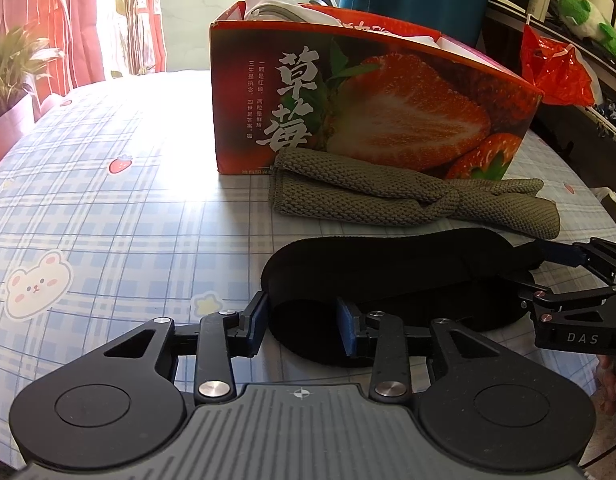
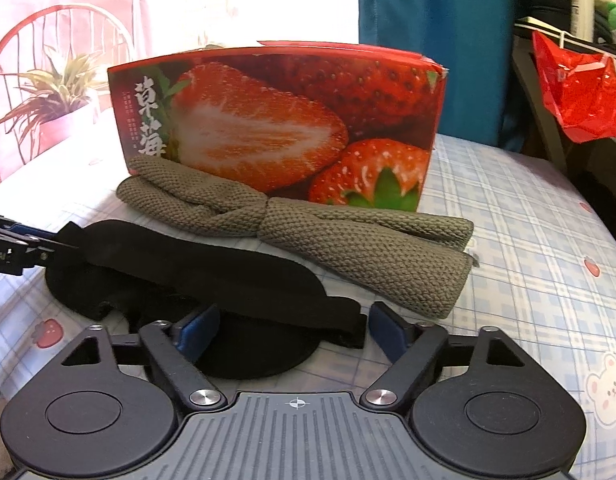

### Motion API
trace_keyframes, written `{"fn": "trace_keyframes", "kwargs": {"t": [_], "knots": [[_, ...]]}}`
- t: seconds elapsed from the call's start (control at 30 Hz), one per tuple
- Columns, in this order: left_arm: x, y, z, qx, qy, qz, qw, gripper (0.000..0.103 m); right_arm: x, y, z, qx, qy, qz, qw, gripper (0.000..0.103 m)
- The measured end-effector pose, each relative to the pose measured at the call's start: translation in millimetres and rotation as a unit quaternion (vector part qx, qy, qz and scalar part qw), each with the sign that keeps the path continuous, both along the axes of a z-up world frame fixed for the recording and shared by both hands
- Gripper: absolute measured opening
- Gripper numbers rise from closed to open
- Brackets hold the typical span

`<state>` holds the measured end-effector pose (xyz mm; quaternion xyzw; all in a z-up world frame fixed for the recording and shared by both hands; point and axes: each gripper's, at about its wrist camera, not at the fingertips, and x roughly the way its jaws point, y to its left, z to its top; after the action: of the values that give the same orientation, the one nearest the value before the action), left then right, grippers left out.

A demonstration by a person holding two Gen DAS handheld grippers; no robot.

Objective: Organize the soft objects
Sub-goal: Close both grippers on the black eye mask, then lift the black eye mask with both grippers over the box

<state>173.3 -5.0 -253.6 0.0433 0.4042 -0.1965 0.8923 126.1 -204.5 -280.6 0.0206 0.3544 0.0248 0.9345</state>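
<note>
A black soft band (image 1: pixel 392 276) lies on the checked tablecloth, also in the right wrist view (image 2: pixel 211 276). My left gripper (image 1: pixel 303 326) is open, its fingers either side of the band's left end. My right gripper (image 2: pixel 289 330) is open around the band's other end; it shows at the right edge of the left wrist view (image 1: pixel 548 276). A knitted olive cloth (image 1: pixel 408 192), knotted in the middle, lies behind the band against a red strawberry box (image 1: pixel 348 100); it also shows in the right wrist view (image 2: pixel 328 232), as does the box (image 2: pixel 275 120). White fabric (image 1: pixel 275 0) sticks out of the box.
A red plastic bag (image 1: pixel 556 68) lies right of the box, beside dark shelving. A red chair (image 2: pixel 47 40) and a potted plant (image 2: pixel 59 92) stand past the table's left edge. A blue curtain (image 2: pixel 436 40) hangs behind.
</note>
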Motion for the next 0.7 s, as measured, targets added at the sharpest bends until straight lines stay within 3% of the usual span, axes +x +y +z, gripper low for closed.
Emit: {"fn": "trace_keyframes", "kwargs": {"t": [0.43, 0.5, 0.53, 0.7], "knots": [[-5, 4, -1, -0.015, -0.003, -0.008, 0.9999, 0.049, -5, 13, 9, 0.011, 0.014, 0.043, 0.999, 0.040], [-5, 5, 0, -0.017, -0.002, -0.008, 0.9998, 0.049, -7, 17, 11, 0.016, 0.015, 0.059, 0.998, 0.018], [-4, 8, 0, -0.021, 0.000, -0.007, 0.9998, 0.049, -8, 19, 12, 0.022, 0.017, 0.070, 0.997, 0.013], [-2, 20, 1, -0.040, 0.008, 0.018, 0.9990, 0.025, -11, 29, 14, 0.016, 0.019, 0.089, 0.996, 0.010]]}}
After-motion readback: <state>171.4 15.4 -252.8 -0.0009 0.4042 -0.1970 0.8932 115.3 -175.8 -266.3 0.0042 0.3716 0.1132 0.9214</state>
